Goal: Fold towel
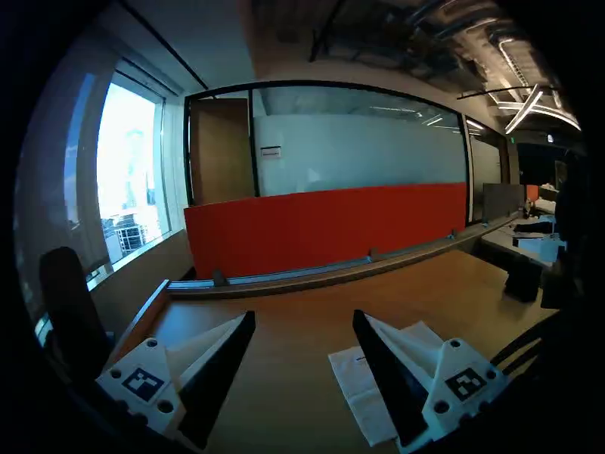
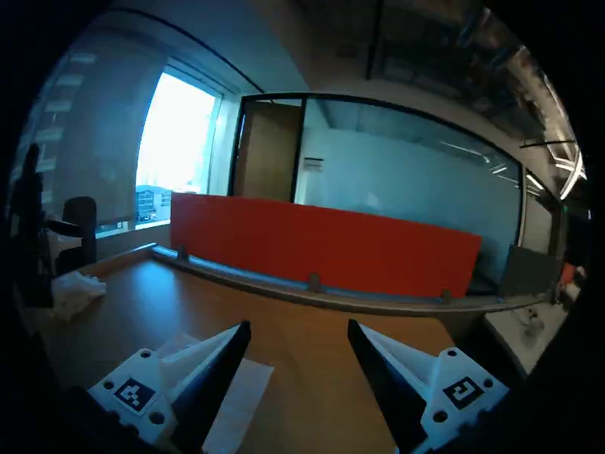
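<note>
A white towel (image 1: 363, 378) lies flat on the wooden table (image 1: 302, 318), partly under the right finger in the left gripper view. My left gripper (image 1: 302, 321) stands open above the table with nothing between its fingers. In the right gripper view the same towel (image 2: 242, 393) lies at the lower left, partly hidden by the left finger. My right gripper (image 2: 299, 329) is open and holds nothing, hovering over the table (image 2: 318, 363) to the right of the towel.
An orange divider panel (image 1: 325, 223) runs along the table's far edge. A crumpled white cloth (image 2: 76, 291) lies at the left in the right gripper view. A dark chair (image 1: 68, 303) stands by the window. More desks (image 1: 529, 234) stand at the right.
</note>
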